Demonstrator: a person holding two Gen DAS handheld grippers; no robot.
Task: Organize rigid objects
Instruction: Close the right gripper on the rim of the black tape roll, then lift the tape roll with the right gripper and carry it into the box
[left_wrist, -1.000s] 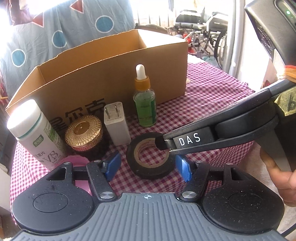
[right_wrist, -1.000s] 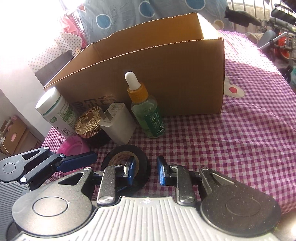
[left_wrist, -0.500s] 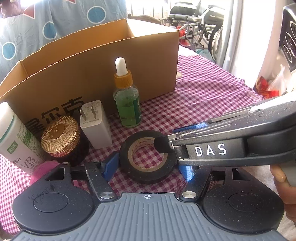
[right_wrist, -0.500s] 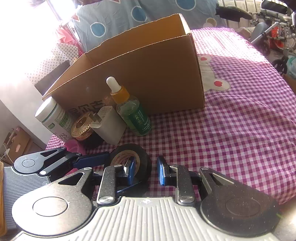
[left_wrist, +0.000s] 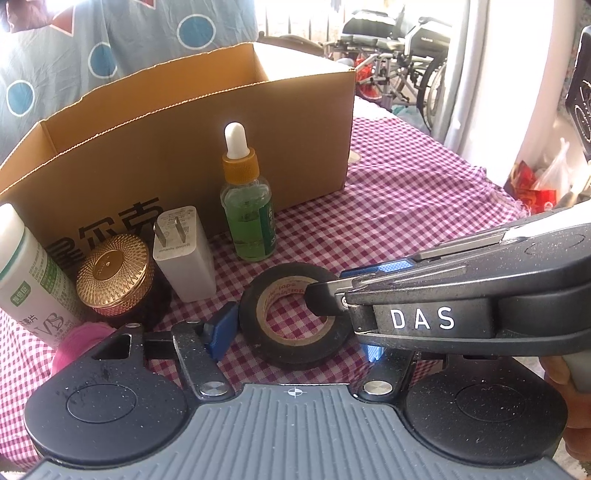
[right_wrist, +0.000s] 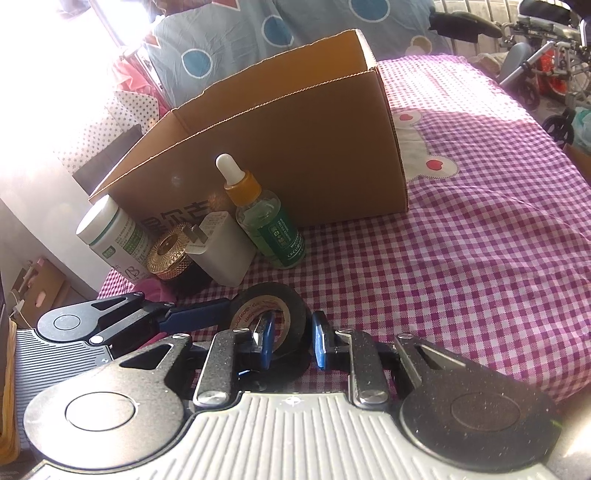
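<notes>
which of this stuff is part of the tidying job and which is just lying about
Job:
tape roll, gripped through its wall by the right hand-held gripper
dropper bottle
charger
gold-lid jar
white bottle
box

Lying about:
wheelchair
dotted sheet
plastic bag

I note open checked cloth (right_wrist: 480, 258) to the right of the cardboard box (right_wrist: 295, 155). Access from the left is blocked by the dropper bottle (left_wrist: 248, 218), charger (left_wrist: 184, 254), gold-lidded jar (left_wrist: 114, 275) and white bottle (left_wrist: 27, 273), crowded before the box wall.
</notes>
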